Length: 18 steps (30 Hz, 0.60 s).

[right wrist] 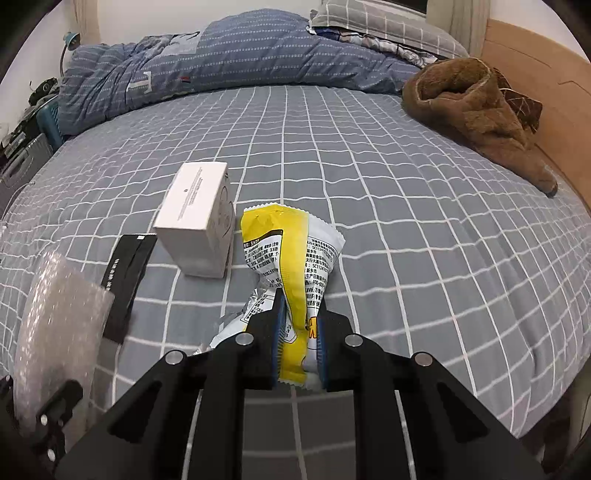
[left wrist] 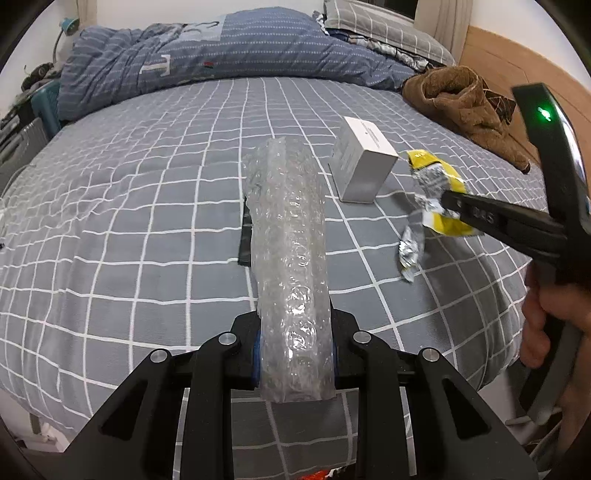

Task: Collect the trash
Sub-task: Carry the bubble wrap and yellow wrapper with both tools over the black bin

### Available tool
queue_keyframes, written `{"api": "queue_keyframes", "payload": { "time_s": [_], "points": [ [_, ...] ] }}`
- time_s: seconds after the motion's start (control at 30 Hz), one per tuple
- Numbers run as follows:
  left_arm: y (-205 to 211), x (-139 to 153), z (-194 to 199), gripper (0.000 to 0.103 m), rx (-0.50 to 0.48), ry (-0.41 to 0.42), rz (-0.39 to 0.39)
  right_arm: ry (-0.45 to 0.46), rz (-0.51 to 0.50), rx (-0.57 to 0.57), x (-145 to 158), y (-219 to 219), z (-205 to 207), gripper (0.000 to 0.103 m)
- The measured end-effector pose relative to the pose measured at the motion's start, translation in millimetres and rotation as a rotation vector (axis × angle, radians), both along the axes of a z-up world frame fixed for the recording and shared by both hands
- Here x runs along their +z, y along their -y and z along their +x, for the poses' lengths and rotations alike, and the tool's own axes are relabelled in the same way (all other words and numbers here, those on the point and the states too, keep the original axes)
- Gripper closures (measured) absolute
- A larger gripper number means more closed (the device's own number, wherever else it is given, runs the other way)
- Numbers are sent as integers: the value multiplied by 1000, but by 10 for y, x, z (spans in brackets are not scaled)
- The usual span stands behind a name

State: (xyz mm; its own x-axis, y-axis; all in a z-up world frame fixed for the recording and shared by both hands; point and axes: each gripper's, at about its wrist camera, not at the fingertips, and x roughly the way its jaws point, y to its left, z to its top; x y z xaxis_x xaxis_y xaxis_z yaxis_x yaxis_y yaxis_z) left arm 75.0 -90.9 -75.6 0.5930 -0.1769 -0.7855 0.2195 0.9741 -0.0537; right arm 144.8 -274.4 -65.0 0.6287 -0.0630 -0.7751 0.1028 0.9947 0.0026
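Left claw [left wrist: 295, 350] is clamped on a rolled sheet of clear bubble wrap [left wrist: 290, 236], blue pads pressing both sides; the roll sticks out forward above the bed with the grey white-grid sheet [left wrist: 147, 229]. Right claw [right wrist: 299, 350] is clamped on a crumpled yellow-and-white foil snack wrapper [right wrist: 291, 251], lifted clear of the sheet; in the left wrist view the same wrapper hangs from the claw tips at right, with a hand [left wrist: 546, 321] on the handle below.

Still lying on the bed: a small white cardboard box [right wrist: 199, 225] just left of the wrapper, and a flat black rectangular packet [right wrist: 127, 277] left of the box, partly behind the bubble wrap.

Further back: a brown fleece garment [right wrist: 476, 114] near the wooden bed frame, a bunched blue striped duvet [right wrist: 229, 55], and a grey checked pillow [right wrist: 373, 20].
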Motion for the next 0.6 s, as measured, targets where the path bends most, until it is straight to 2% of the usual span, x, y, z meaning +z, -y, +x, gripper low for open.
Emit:
{"api": "queue_keyframes", "payload": {
  "time_s": [0.23,0.6],
  "points": [
    [-92,82,-106,79,6,12,-24,11,-7,-9,59,-55,-289,89],
    [-179,124,-355,79,1,25,-8,26,-6,-2,143,-165,-699,89]
  ]
}}
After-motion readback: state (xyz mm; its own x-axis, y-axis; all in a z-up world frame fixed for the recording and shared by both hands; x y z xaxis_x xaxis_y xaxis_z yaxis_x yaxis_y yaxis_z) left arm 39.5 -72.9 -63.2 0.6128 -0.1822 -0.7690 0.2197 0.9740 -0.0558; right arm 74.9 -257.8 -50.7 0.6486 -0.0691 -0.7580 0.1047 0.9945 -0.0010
